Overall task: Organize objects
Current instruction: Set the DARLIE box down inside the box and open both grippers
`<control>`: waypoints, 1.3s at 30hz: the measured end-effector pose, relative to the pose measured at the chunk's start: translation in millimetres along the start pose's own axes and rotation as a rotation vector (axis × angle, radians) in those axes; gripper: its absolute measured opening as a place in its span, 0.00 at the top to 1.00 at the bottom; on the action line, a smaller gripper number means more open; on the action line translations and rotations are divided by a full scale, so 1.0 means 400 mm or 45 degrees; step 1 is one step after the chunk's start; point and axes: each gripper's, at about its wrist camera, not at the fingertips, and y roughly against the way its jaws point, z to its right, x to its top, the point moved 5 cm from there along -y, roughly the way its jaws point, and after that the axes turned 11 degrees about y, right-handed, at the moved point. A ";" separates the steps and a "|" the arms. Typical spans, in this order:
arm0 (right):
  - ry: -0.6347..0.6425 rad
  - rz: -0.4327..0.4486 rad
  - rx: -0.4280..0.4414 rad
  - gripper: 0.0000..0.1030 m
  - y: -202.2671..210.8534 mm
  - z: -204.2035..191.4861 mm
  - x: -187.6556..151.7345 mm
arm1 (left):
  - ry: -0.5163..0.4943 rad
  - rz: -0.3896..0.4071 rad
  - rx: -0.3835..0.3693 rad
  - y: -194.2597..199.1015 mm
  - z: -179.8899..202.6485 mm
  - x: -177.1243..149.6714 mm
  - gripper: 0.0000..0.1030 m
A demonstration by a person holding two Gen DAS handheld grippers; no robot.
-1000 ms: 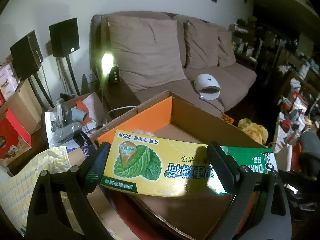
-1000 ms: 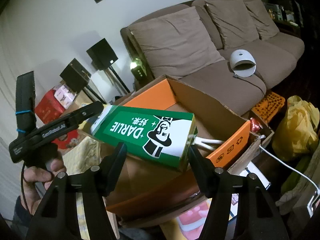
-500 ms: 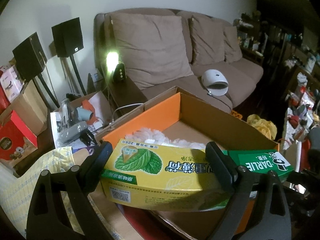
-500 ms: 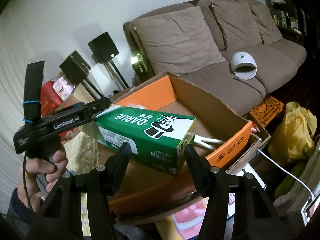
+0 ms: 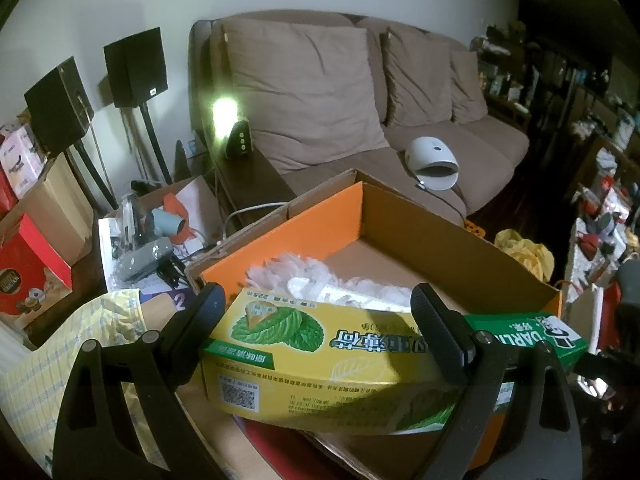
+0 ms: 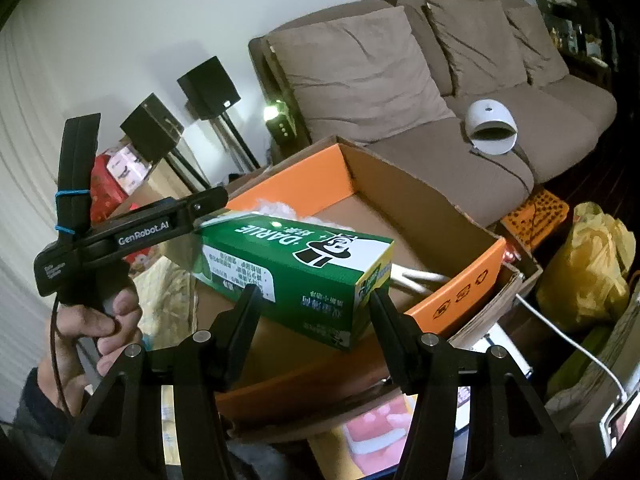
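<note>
I see the toothpaste box (image 5: 320, 360) lying across the cardboard box's (image 5: 448, 232) near edge; white stuffing (image 5: 304, 276) inside behind it; sofa (image 5: 360, 120) beyond, speakers (image 5: 136, 68) left of it.

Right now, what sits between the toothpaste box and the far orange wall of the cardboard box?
In the left wrist view, a white fluffy bundle lies inside the cardboard box, between the toothpaste box and the orange wall.
</note>
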 end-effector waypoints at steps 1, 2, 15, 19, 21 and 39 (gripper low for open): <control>0.001 -0.003 0.006 0.43 0.000 -0.002 0.000 | 0.004 -0.003 0.000 -0.002 -0.002 0.000 0.10; 0.008 -0.006 0.009 0.43 0.001 -0.005 0.000 | 0.008 -0.006 -0.001 -0.003 -0.004 0.000 0.10; 0.075 -0.020 0.027 0.43 0.015 -0.035 0.002 | 0.050 -0.037 0.004 -0.028 -0.028 0.005 0.10; 0.098 -0.040 0.039 0.43 0.011 -0.043 -0.003 | 0.051 -0.042 0.014 -0.038 -0.031 0.013 0.10; 0.106 -0.051 0.043 0.43 0.007 -0.048 -0.006 | 0.052 -0.043 0.019 -0.042 -0.032 0.016 0.10; 0.156 -0.110 0.097 0.43 -0.015 -0.077 -0.020 | 0.063 -0.035 0.057 -0.067 -0.054 0.033 0.10</control>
